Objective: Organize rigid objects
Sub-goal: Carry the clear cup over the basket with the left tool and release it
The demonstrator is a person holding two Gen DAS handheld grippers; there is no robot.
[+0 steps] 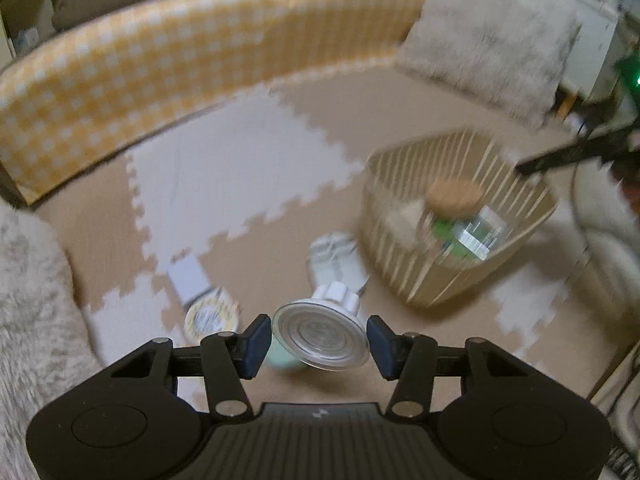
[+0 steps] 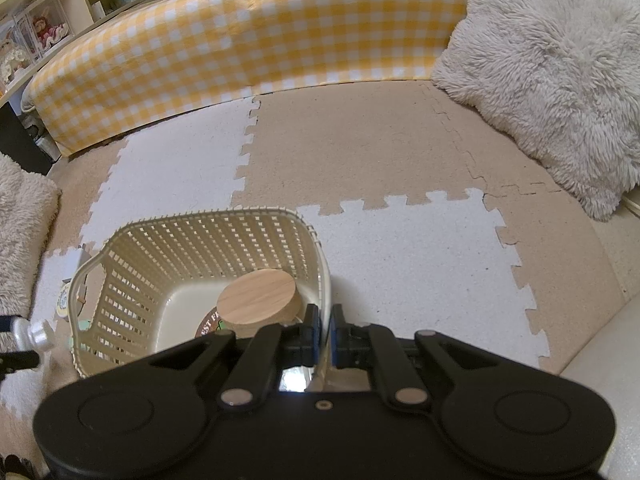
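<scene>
the left gripper [image 1: 319,338] holds a clear suction cup with a white knob [image 1: 322,330] between its blue pads at the bottom centre of the left wrist view; the pads sit against its rim on both sides, so it reads as gripped, jaws at a middling width. the same cup shows as a small pale shape at the far left edge of the right wrist view [image 2: 38,336]. the right gripper [image 2: 325,334] is pinched nearly shut on the near rim of the cream slatted basket [image 2: 120,264], steadying it in the lower middle of its frame. inside the basket lies a glass jar with a wooden lid [image 2: 258,298]. on the foam floor mat [image 2: 400,260], in the lower left of the left view, a round yellow-edged tin [image 1: 212,314] and a small white card or box [image 1: 188,276] remain loose, with a pale striped object [image 1: 334,258] just beside the basket; blur hides what it is. the step in hand looks like carrying the suction cup to the basket. the next move calls for swinging it to the right above the basket wall, clear of the jar, and releasing it over the bare part of the basket floor while the right hand keeps the rim from shifting.
</scene>
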